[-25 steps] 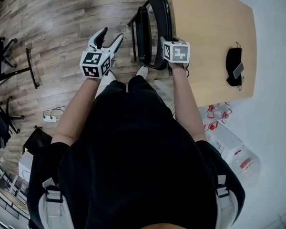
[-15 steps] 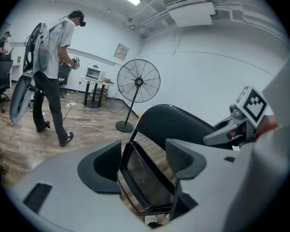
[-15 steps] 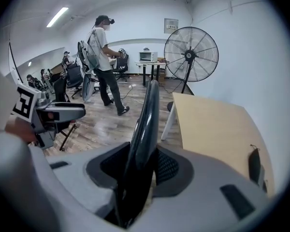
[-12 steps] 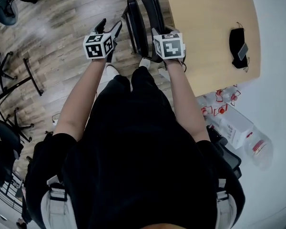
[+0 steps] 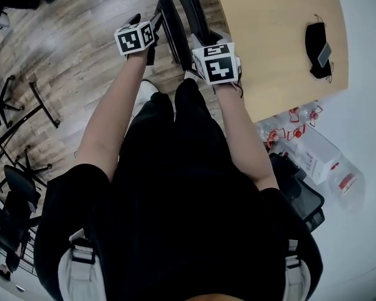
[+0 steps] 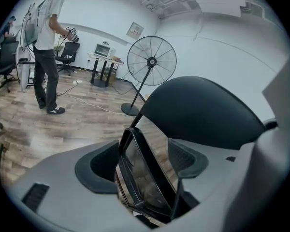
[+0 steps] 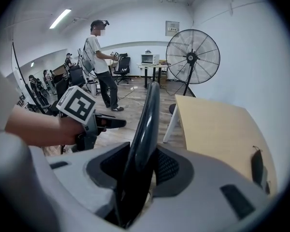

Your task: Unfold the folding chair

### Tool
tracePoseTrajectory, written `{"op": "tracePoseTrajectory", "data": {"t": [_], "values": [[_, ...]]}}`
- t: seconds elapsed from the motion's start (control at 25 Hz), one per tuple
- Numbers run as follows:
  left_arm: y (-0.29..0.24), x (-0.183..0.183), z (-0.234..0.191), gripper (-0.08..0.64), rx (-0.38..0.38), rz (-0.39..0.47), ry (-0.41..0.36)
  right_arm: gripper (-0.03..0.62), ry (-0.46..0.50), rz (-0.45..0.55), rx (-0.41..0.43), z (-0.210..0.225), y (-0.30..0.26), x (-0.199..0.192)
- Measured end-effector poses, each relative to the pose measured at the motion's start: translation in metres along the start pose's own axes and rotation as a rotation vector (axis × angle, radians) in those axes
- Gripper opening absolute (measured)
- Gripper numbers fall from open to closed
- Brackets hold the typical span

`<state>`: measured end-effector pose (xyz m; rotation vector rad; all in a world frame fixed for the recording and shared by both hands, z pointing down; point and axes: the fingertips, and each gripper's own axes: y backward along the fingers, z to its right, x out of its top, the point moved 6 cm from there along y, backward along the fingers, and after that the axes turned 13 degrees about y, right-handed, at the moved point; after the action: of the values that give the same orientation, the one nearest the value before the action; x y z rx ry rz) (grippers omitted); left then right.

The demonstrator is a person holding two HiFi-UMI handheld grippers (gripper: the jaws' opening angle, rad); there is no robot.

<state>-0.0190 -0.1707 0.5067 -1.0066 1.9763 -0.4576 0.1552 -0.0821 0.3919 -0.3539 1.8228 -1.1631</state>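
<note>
The folding chair [image 5: 191, 4] stands folded and upright, its right side close along the edge of the wooden surface [image 5: 276, 42], with little room there. On its left, plank floor [image 5: 81, 36] lies open, and a standing fan [image 6: 151, 62] is well beyond. The right gripper [image 7: 141, 170] is clenched on the thin edge of the backrest [image 7: 147, 115]. The left gripper [image 6: 144, 161] has its jaws opening, with the black seat frame [image 6: 135, 173] between the pads but not pressed by them. A second ago the left gripper hovered over bare floor beside the chair; it has since come down and in to the frame, while the right one keeps its grip.
</note>
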Motion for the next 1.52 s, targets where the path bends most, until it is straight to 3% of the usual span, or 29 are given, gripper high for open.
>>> {"op": "tracePoseTrajectory", "data": {"t": [0.64, 0.88, 1.04, 1.2, 1.32, 1.4, 1.52], "values": [[-0.109, -0.047, 0.008, 0.336, 0.088, -0.162, 0.095, 0.133, -0.017, 0.047, 0.027, 0.007, -0.003, -0.004], [-0.128, -0.061, 0.015, 0.342, 0.142, -0.211, 0.107, 0.133, -0.026, 0.062, 0.037, 0.011, -0.002, -0.005], [-0.150, -0.088, 0.018, 0.342, 0.161, -0.293, 0.134, 0.133, -0.030, 0.067, 0.040, 0.013, -0.004, -0.006], [-0.162, -0.081, 0.014, 0.341, 0.238, -0.199, 0.047, 0.133, -0.027, 0.068, 0.043, 0.013, -0.004, -0.006], [-0.162, -0.085, 0.010, 0.287, 0.276, -0.192, 0.032, 0.133, -0.028, 0.069, 0.044, 0.017, -0.004, -0.008], [-0.162, -0.086, 0.012, 0.226, 0.273, -0.189, 0.021, 0.133, -0.030, 0.070, 0.046, 0.018, -0.004, -0.009], [-0.159, -0.086, 0.010, 0.204, 0.265, -0.184, 0.030, 0.133, -0.032, 0.074, 0.050, 0.018, -0.004, -0.009]]}}
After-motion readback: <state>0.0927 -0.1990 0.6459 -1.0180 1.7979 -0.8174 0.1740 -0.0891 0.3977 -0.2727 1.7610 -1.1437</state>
